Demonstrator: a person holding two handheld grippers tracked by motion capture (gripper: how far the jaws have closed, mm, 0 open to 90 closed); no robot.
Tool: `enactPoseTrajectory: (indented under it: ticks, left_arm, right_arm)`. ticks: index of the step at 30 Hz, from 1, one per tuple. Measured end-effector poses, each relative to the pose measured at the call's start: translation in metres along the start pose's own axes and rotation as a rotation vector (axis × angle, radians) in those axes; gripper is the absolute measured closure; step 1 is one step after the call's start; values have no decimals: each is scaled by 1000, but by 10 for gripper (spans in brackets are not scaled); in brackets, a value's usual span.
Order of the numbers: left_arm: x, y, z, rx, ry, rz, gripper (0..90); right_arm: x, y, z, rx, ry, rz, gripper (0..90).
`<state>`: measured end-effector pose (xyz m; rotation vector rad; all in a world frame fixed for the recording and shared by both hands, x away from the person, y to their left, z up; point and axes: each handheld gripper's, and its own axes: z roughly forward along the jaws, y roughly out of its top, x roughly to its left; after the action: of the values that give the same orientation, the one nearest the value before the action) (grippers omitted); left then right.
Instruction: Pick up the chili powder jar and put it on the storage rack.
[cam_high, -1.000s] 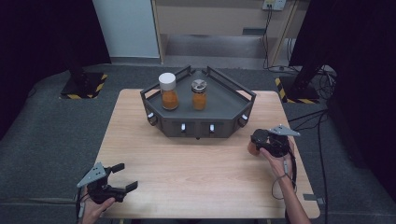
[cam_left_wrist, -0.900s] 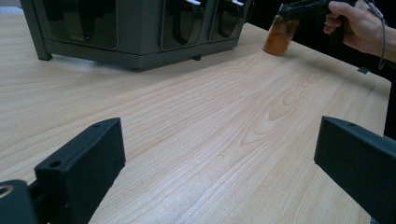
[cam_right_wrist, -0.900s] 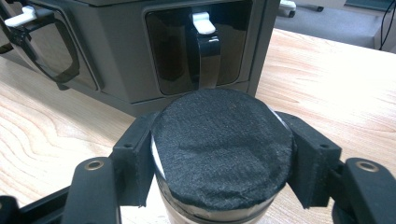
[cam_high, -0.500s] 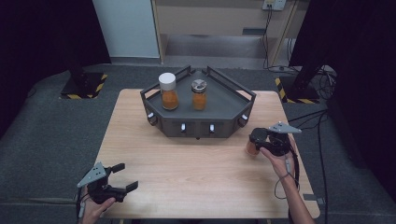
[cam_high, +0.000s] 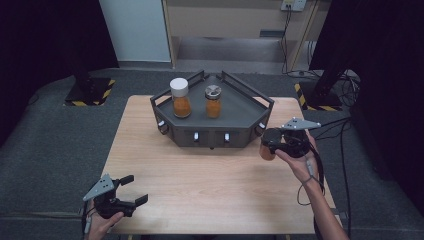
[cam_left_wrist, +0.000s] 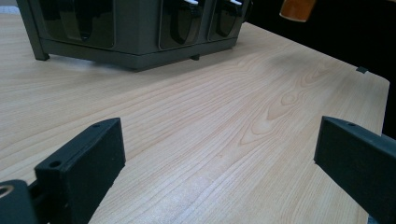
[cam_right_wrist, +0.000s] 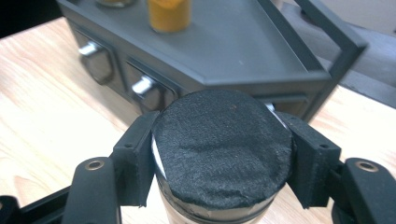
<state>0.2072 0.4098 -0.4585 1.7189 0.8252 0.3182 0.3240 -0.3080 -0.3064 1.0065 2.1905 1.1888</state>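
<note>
My right gripper (cam_high: 267, 145) is shut on a jar (cam_high: 266, 153) with orange contents and a black lid (cam_right_wrist: 224, 144), held in the air just right of the dark grey drawer tray (cam_high: 240, 107). In the right gripper view the jaws of this gripper (cam_right_wrist: 220, 161) clamp the lid's sides, with the tray's right front corner (cam_right_wrist: 261, 51) right behind. My left gripper (cam_high: 136, 189) rests open near the table's front left corner, nothing between its jaws (cam_left_wrist: 215, 154). The left gripper view catches the held jar's orange base (cam_left_wrist: 295, 8) at the top right.
On the tray stand a white-lidded jar (cam_high: 180, 97) and a metal-lidded jar (cam_high: 213, 101), both with orange contents. The tray's front has drawers with small knobs (cam_high: 196, 135). Bare wooden table (cam_high: 210, 175) lies between the grippers. Cables run off the table's right edge.
My right gripper has risen with the jar in it, lifting it off the table beside the tray. The left gripper has stayed put.
</note>
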Motion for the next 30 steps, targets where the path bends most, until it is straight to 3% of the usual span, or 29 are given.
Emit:
enactPoseTrajectory:
  ticks: [7, 17, 30]
  left_arm:
    - [0, 0, 0, 4, 0, 0, 10]
    - [0, 0, 0, 2, 0, -4, 10]
    - [1, 0, 0, 3, 1, -6, 9]
  right_arm:
    - [5, 26, -1, 2, 38, -16, 347]
    - [6, 52, 7, 6, 74, 1, 347]
    - [8, 89, 21, 21, 67, 9, 347]
